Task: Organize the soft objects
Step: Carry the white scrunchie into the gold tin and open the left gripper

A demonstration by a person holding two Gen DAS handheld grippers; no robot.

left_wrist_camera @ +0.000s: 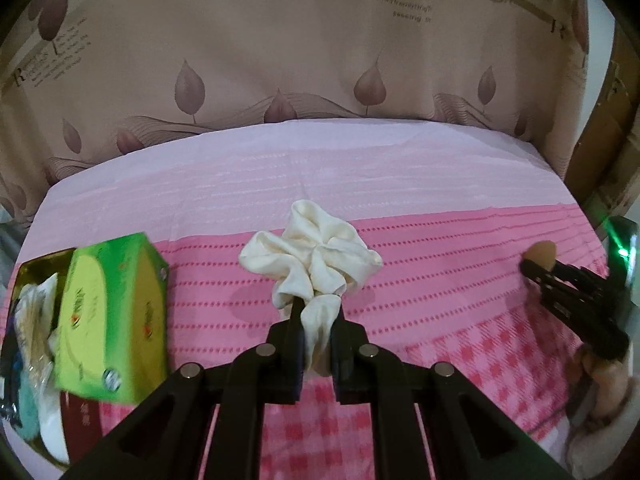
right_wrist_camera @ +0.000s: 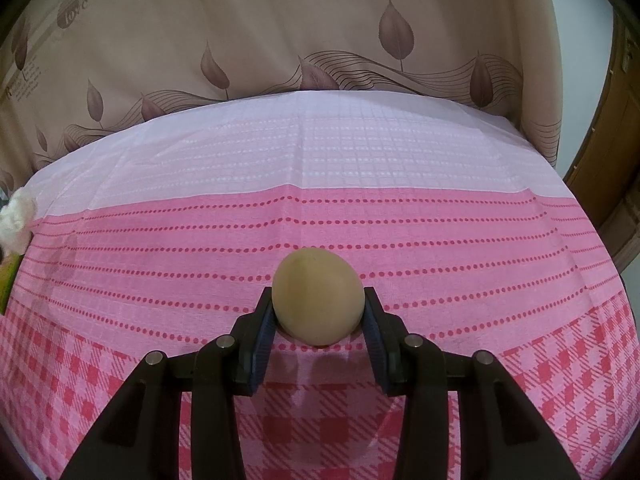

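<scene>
My left gripper [left_wrist_camera: 318, 304] is shut on a cream fabric scrunchie [left_wrist_camera: 312, 256] and holds it over the pink tablecloth [left_wrist_camera: 440, 280]. My right gripper [right_wrist_camera: 319, 300] is shut on a tan egg-shaped sponge [right_wrist_camera: 318, 300] just above the cloth. In the left wrist view the right gripper [left_wrist_camera: 536, 266] shows at the far right with the sponge [left_wrist_camera: 542, 254] at its tip. A bit of the scrunchie [right_wrist_camera: 16, 220] shows at the left edge of the right wrist view.
A green tissue box [left_wrist_camera: 116, 320] stands at the left of the table. Beside it a gold-rimmed tray [left_wrist_camera: 28, 272] holds several soft items. A leaf-patterned beige curtain [left_wrist_camera: 280, 60] hangs behind the table. A wooden door [right_wrist_camera: 624, 160] is at the right.
</scene>
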